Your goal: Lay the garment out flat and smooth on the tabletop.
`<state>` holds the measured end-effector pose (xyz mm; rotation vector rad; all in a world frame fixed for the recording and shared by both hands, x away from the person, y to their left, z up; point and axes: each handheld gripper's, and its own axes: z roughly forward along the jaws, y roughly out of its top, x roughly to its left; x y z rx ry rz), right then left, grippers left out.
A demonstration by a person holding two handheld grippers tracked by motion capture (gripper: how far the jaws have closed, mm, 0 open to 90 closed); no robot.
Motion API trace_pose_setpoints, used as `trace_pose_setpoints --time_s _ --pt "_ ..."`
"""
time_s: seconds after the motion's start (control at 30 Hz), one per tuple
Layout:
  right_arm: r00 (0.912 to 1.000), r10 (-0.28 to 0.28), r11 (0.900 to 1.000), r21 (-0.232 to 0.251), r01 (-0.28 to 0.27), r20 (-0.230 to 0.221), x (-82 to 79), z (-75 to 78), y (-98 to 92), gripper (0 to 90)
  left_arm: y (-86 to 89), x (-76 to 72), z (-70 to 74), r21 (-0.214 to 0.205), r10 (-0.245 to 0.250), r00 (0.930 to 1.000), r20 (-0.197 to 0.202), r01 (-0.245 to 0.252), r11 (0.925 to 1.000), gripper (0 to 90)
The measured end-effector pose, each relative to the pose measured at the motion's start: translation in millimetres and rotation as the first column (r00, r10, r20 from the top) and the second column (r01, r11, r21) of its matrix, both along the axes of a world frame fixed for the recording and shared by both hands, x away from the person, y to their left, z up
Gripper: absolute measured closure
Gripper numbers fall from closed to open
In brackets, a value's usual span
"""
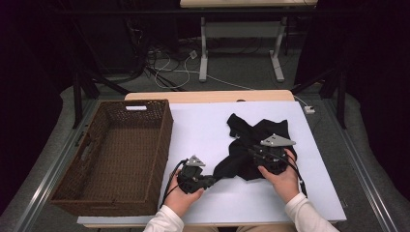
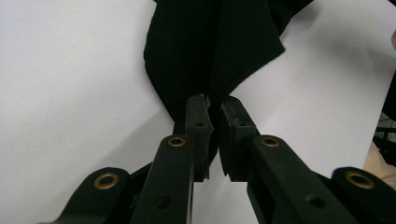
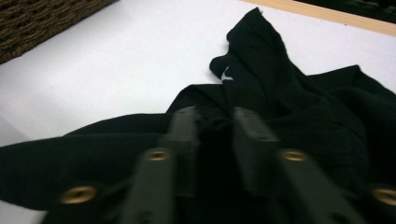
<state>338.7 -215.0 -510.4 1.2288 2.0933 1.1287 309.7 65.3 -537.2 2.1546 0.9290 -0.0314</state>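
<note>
Your left tongs (image 1: 211, 181) were pinching a corner of the black garment (image 1: 256, 145), the cloth bunched between the pressed-together jaws in the left gripper view (image 2: 212, 116). The garment lay crumpled on the white surface (image 1: 203, 130), to the right of the brown wicker basket (image 1: 116, 154) and well apart from it. Your right tongs (image 3: 215, 116) sat on the garment's middle, with a dark fold between the narrowed jaws; I cannot tell whether the pads pressed on it.
</note>
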Motion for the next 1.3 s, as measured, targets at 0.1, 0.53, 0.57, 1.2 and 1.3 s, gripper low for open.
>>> trace_pose_setpoints --time_s 0.1,0.53,0.57,1.2,1.3 --pt "0.9998 0.019 0.9998 0.005 -0.019 -0.009 -0.7 -1.0 -1.0 86.9 0.6 0.2 0.5 0.009 -0.002 0.9999 0.013 0.002 1.0 84.2" --pt "0.9952 -0.097 0.9903 0.101 0.096 0.012 -9.6 18.5 -70.0 87.8 13.9 3.2 12.0 0.002 0.066 0.9968 0.046 -0.066 0.9978 86.3" --pt "0.992 -0.126 0.9845 0.123 0.125 0.001 -9.6 19.8 -79.4 87.8 15.3 3.4 13.6 -0.003 0.075 0.996 0.049 -0.075 0.9972 86.3" --pt "0.9172 -0.389 0.9061 0.144 0.398 -0.087 -26.1 3.9 -186.7 87.7 30.7 3.0 34.3 0.01 0.115 0.9881 0.102 -0.116 0.9932 86.3" --pt "0.9275 -0.352 0.9252 0.103 0.365 -0.125 -35.3 -0.8 -183.4 87.7 29.2 1.6 31.1 0.017 0.101 0.9922 0.073 -0.103 0.9946 86.2"
